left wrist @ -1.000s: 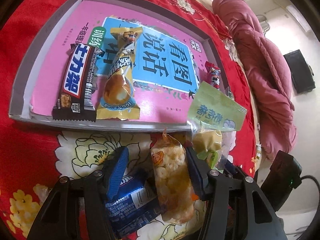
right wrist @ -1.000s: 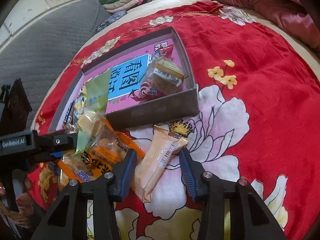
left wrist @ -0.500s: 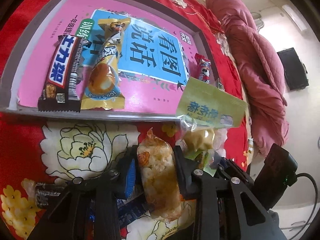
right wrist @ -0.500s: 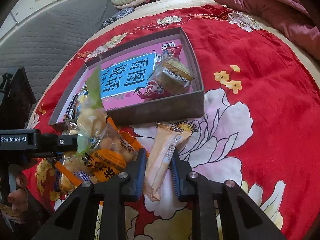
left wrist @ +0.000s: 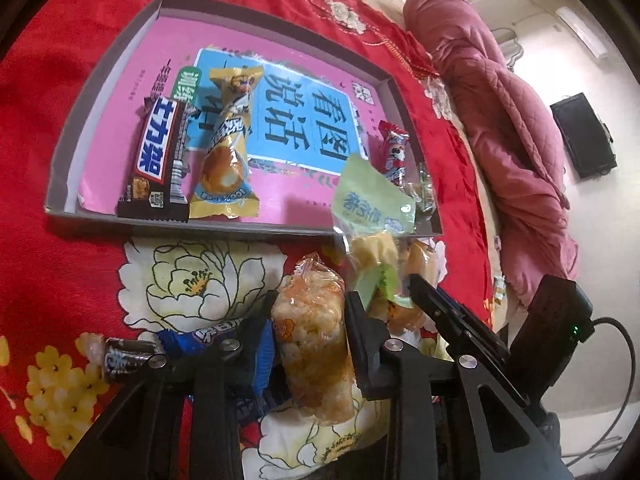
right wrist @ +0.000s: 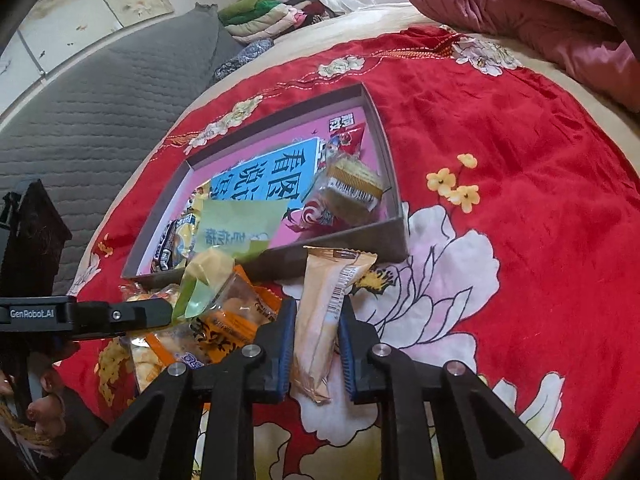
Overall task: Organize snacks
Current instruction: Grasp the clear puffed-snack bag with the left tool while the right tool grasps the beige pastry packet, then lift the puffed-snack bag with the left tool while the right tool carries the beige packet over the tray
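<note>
On the red floral bedspread (right wrist: pixel 520 128), the grey tray (left wrist: pixel 60 184) lined with pink holds several snacks. My left gripper (left wrist: pixel 308 340), jaws just closing, pinches a puffed-rice packet (left wrist: pixel 312 344) before the tray; my right gripper (right wrist: pixel 314 344) clamps a beige wafer bar (right wrist: pixel 324 304).

left tongs (left wrist: pixel 308 336) closed on rice cracker pack (left wrist: pixel 314 344), right tongs (right wrist: pixel 316 344) on beige bar (right wrist: pixel 324 312)

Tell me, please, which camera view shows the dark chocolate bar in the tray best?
The left wrist view: the chocolate bar lies fully visible near the tray's left wall, label readable. In the right wrist view only a sliver of it shows in the tray's near corner, mostly hidden behind other wrappers.
</note>
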Demonstrator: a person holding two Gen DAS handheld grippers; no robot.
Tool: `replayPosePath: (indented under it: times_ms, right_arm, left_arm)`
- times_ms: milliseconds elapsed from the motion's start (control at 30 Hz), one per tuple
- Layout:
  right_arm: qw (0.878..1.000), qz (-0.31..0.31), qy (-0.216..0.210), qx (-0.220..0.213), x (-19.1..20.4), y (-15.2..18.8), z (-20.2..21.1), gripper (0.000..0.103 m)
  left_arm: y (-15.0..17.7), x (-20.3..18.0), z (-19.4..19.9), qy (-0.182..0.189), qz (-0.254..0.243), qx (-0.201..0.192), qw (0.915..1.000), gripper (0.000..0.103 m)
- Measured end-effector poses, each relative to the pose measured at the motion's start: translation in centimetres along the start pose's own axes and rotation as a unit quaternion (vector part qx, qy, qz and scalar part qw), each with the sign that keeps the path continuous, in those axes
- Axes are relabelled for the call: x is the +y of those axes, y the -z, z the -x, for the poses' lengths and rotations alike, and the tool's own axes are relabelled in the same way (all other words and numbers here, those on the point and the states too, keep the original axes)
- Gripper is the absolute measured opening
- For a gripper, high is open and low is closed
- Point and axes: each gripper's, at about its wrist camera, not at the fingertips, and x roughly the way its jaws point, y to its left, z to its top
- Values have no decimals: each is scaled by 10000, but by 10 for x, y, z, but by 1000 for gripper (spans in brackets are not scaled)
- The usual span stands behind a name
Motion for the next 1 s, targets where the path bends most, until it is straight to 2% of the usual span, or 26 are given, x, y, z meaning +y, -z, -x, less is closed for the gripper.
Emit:
replayPosePath:
  times_ms: [367,533,1000]
  right_arm:
    - [9993,-117,-160,-330,-4,-6,13,20]
    - [9978,35,-191,-626,1,-10,23,20]
    - [9951,362,-236,-886,13,-13,31,20]
  left_arm:
    - [4,-8,26,-56,-190,-298,9994,32]
    - [1,-11,39,-75,-252,-487,9985,32]
    - [-1,-19,56,-109,-363,-737,9966,32]
